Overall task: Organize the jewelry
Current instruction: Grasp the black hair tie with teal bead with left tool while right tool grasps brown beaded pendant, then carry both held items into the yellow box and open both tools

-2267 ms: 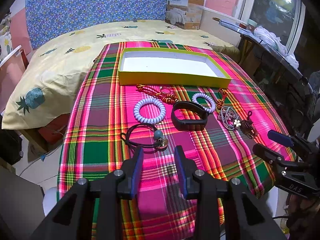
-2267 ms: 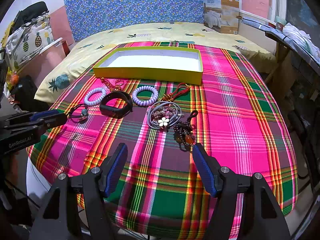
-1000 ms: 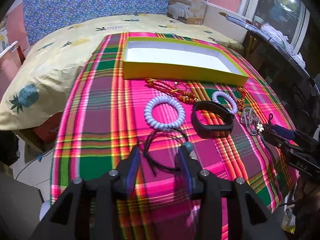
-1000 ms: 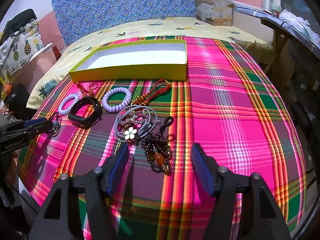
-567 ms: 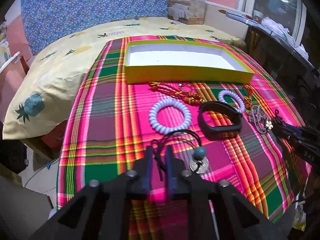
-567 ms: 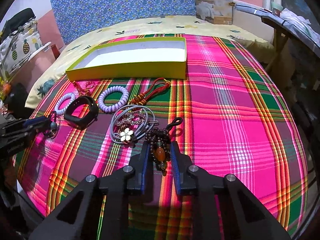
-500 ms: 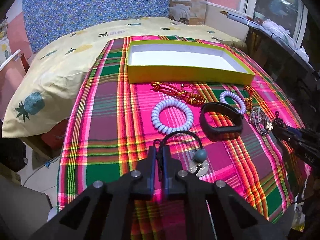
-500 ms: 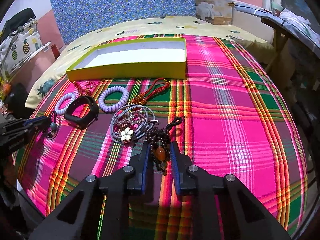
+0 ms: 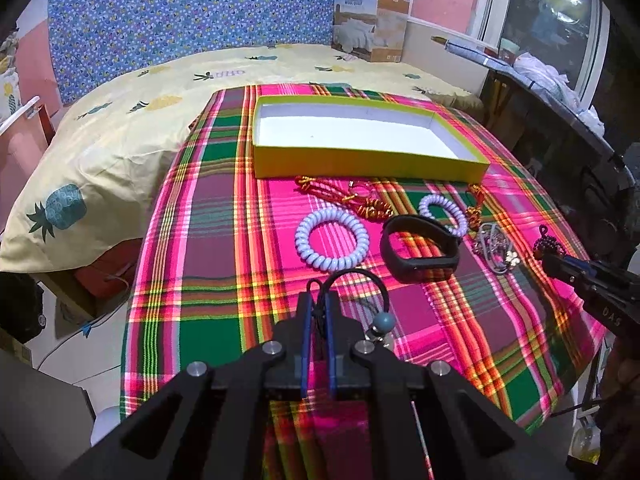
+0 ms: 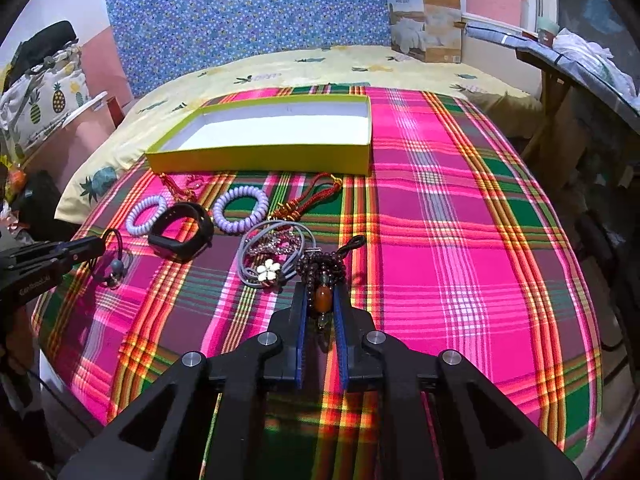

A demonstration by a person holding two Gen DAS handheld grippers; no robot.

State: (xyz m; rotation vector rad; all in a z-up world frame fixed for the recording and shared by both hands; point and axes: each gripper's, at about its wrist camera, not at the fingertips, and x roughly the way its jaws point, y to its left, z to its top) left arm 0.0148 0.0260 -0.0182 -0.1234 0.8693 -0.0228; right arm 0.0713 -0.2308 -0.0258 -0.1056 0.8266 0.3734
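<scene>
Pinching cord bracelet [image 9: 356,280] (left claw [image 9: 316,305]); right claw [image 10: 322,300] closing on beads [image 10: 322,268]

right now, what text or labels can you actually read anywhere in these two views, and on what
"DAS" on the body of the right gripper, seen from the left wrist.
"GenRobot.AI", small and soft, on the body of the left gripper, seen from the right wrist.
Printed heading on the bedding box by the far wall: too small and blurred to read.
Yellow tray: no text visible.
</scene>
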